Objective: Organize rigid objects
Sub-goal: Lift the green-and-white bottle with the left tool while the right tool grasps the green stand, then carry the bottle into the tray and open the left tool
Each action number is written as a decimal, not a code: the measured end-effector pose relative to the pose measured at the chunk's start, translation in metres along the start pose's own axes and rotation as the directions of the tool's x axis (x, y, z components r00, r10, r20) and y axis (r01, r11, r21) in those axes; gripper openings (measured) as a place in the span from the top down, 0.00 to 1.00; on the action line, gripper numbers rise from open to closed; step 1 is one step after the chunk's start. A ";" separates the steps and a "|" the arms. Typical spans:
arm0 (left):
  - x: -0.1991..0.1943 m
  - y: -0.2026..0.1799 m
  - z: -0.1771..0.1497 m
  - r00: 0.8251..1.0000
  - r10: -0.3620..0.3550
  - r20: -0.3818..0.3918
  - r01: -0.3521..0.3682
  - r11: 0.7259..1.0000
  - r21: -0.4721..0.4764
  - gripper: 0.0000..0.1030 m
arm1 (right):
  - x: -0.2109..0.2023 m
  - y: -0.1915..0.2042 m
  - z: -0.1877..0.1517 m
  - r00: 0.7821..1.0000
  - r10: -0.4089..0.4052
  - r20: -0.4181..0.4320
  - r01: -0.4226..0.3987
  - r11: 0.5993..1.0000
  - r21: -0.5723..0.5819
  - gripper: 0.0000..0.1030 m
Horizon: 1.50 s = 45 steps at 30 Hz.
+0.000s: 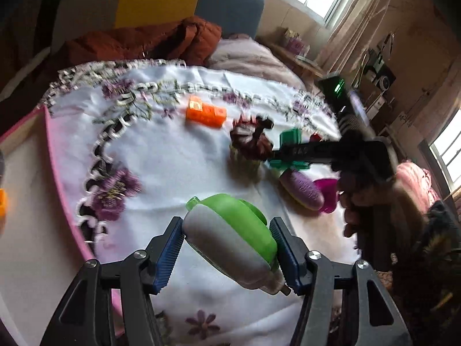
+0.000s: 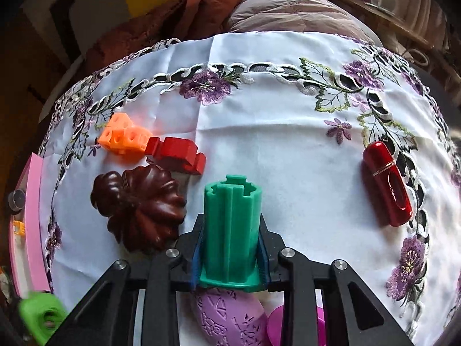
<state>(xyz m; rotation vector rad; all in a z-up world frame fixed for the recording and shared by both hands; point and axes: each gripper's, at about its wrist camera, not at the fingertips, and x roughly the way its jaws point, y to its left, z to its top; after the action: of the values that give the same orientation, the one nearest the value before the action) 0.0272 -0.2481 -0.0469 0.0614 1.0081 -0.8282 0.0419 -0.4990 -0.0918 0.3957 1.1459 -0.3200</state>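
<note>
Embroidered tablecloth [image 2: 259, 144] below, my right gripper [image 2: 230, 248] clamps the stiff, light green fluted cylinder [image 2: 230, 225] at six o'clock by its ribbed flanks, my left gripper [image 1: 227, 248] clutching a smooth green-and-grey bottle [image 1: 230, 239].

No text, label, brand, number or sign can be read in either view. Green glowing marks are seen on a dark device [image 1: 338, 88] at the far right of the left wrist view, but they are too blurred to be made out.
</note>
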 end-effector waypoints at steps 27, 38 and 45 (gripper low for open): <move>-0.101 0.204 -0.038 0.949 0.316 0.022 -0.292 0.898 -0.330 0.40 | 0.001 0.016 -0.005 0.998 -0.060 0.024 0.062 0.994 -0.093 0.70; -0.086 0.227 -0.028 0.920 0.392 -0.021 -0.379 0.873 -0.306 0.39 | 0.001 0.017 -0.005 0.997 -0.067 0.027 0.070 0.991 -0.111 0.70; -0.106 0.215 -0.035 0.901 0.432 0.024 -0.398 0.848 -0.350 0.38 | 0.000 0.018 -0.005 0.997 -0.075 0.029 0.078 0.990 -0.120 0.70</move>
<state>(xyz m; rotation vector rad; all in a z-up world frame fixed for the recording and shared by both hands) 0.1114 -0.0217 -0.0529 -0.0550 0.9800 -0.2496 0.0452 -0.4809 -0.0911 0.2413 1.1525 -0.3200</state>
